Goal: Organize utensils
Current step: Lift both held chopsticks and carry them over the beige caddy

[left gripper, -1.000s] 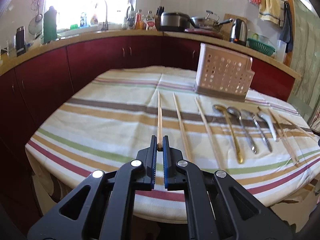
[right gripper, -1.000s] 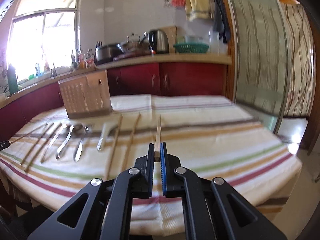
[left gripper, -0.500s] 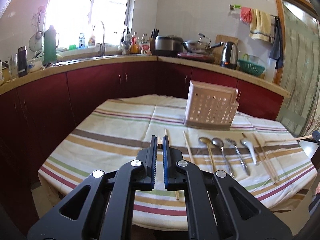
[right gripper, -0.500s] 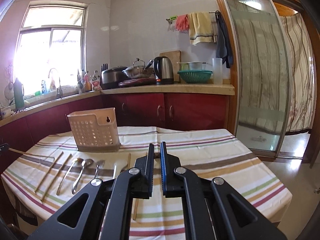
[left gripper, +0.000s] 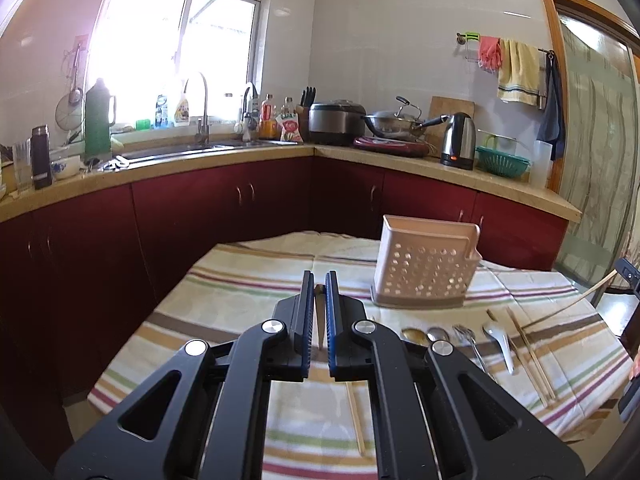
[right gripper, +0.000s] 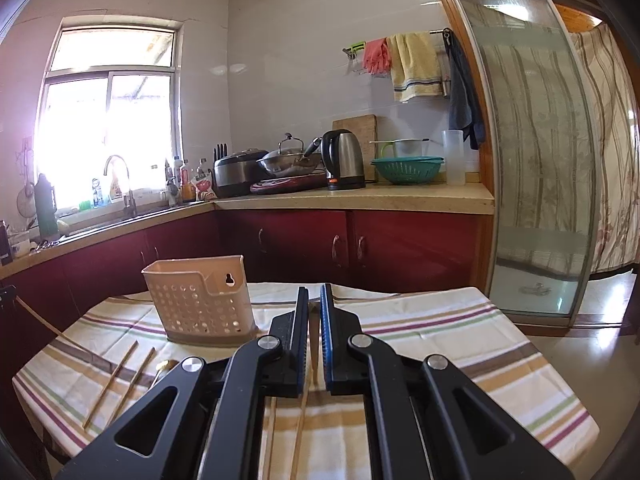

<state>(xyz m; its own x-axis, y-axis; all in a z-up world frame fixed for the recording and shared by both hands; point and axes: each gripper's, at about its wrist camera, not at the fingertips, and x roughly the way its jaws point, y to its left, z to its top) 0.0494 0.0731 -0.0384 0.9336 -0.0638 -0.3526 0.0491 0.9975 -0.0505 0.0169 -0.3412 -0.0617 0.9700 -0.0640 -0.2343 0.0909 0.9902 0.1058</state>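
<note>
My left gripper (left gripper: 319, 280) is shut on a wooden chopstick (left gripper: 319, 312) and holds it above the striped table (left gripper: 248, 300). My right gripper (right gripper: 314, 294) is shut on another chopstick (right gripper: 315, 336), also lifted; it shows from the left wrist view as a thin stick (left gripper: 576, 304) at the right. The perforated cream utensil basket (left gripper: 424, 268) stands upright at the table's far side and also shows in the right wrist view (right gripper: 200, 304). Spoons (left gripper: 416, 336), a fork (left gripper: 466, 334) and more chopsticks (left gripper: 528, 352) lie in a row on the cloth.
Red cabinets and a counter with a kettle (left gripper: 458, 140), a wok and a rice cooker run behind the table. A loose chopstick (left gripper: 356, 420) lies near the front edge. A glass sliding door (right gripper: 532, 152) stands to the right.
Both grippers have risen and pulled back from the table, each lifting its chopstick off the cloth. The table now looks lower and farther away.
</note>
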